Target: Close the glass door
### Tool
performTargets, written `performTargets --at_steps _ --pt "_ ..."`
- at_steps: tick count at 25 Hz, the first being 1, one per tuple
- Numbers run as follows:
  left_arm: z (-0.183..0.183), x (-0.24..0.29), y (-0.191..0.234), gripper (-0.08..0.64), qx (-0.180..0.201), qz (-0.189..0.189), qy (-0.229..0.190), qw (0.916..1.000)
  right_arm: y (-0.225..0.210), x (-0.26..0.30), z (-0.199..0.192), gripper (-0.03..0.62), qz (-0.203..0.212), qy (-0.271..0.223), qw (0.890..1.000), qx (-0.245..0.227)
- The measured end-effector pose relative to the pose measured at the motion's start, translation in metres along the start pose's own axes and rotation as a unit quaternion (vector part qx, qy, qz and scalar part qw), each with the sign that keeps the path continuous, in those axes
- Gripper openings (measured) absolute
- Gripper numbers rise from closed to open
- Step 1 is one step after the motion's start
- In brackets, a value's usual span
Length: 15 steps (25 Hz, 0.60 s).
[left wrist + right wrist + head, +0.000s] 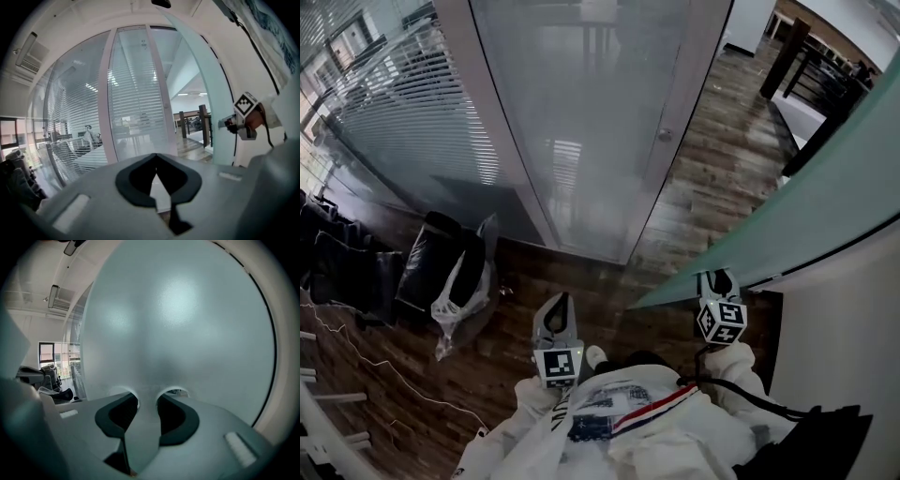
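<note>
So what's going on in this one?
A person is working on a frosted glass door with two handheld grippers. The right gripper is clamped on the door's edge, with the glass between its jaws. The left gripper is shut and empty, held clear. The door stands wide open, not yet swung shut.

No word, number or brand can be read anywhere. The left cube (558,365) on the left gripper (555,305) and the right cube (721,321) on the right gripper (719,279) carry only black-and-white square marker patterns, no letters. The person's white garment (628,412) bears a printed patch with red and blue stripes; its small print is too blurred to make out.
</note>
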<state>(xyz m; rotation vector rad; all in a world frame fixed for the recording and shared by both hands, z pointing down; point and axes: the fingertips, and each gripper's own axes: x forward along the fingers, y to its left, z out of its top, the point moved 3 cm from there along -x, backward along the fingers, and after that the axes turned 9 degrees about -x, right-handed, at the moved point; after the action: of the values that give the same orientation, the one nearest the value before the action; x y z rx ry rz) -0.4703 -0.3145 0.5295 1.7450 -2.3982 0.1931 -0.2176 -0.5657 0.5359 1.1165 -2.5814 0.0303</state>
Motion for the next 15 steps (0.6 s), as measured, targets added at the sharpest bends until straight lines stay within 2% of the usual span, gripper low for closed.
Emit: performTargets --at_steps 5,10,15 --pt "0.010 0.017 -0.001 0.003 -0.002 -0.019 0.008 0.9998 -0.008 0.008 0.012 0.135 -0.023 0.000 1.000 0.004" --pt "-0.016 0.038 -0.001 0.003 0.002 -0.052 0.017 0.9985 0.010 0.023 -0.002 0.137 -0.047 -0.011 0.999 0.006" --pt "-0.007 0.068 -0.007 0.003 0.011 -0.074 0.016 0.9971 0.007 0.040 0.005 0.137 -0.061 -0.020 0.998 0.011"
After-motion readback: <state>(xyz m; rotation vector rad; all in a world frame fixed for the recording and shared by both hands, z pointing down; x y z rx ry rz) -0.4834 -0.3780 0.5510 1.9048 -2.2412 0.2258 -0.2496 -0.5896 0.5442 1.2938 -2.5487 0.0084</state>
